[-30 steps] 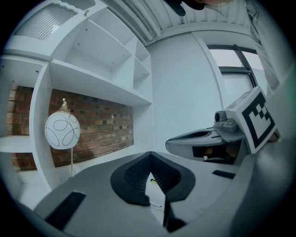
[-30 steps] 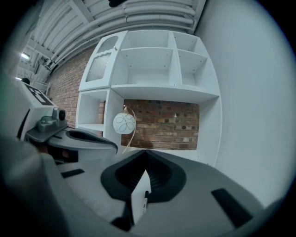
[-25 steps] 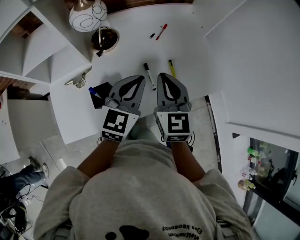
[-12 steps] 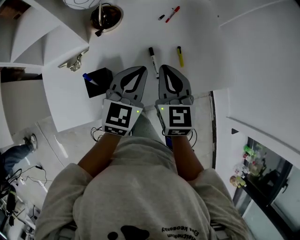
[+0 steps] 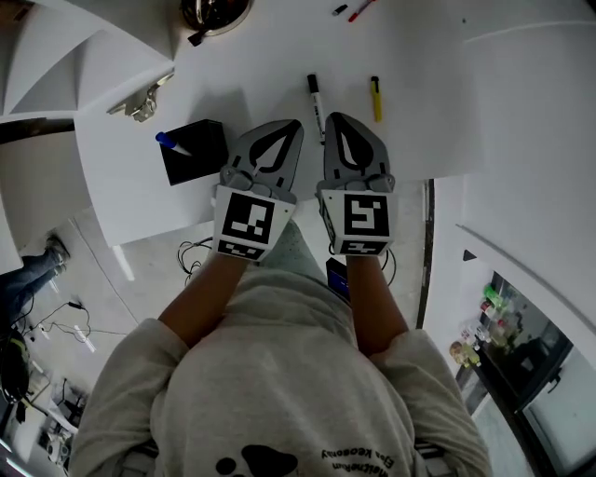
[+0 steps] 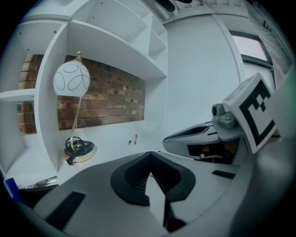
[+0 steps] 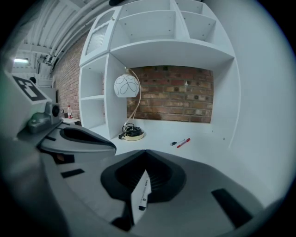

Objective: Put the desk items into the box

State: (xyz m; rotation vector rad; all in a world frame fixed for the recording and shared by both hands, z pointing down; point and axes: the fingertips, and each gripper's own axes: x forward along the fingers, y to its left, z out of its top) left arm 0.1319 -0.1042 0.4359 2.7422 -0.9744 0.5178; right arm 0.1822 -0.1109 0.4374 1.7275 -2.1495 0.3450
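On the white desk (image 5: 279, 56) a black box (image 5: 191, 152) stands near the front edge at the left, with a blue marker (image 5: 169, 143) sticking out of it. A black-and-white marker (image 5: 317, 98) and a yellow marker (image 5: 375, 98) lie just beyond the gripper tips. Farther back lie a red pen (image 5: 358, 7) and a small black cap (image 5: 341, 10). My left gripper (image 5: 292, 125) and right gripper (image 5: 336, 118) sit side by side over the front edge. Both are shut with nothing held; the black-and-white marker lies between their tips.
A round lamp base (image 5: 214, 11) with a coiled cord stands at the back left, under a white globe lamp (image 7: 126, 85). A metal clip (image 5: 142, 101) lies left of the box. White shelves (image 7: 152, 32) and a brick wall (image 7: 175, 99) rise behind the desk. Below the front edge is floor.
The head view has tilted, so the desk items have slid toward the top of the frame. Both grippers stay shut, side by side at the desk's front edge.
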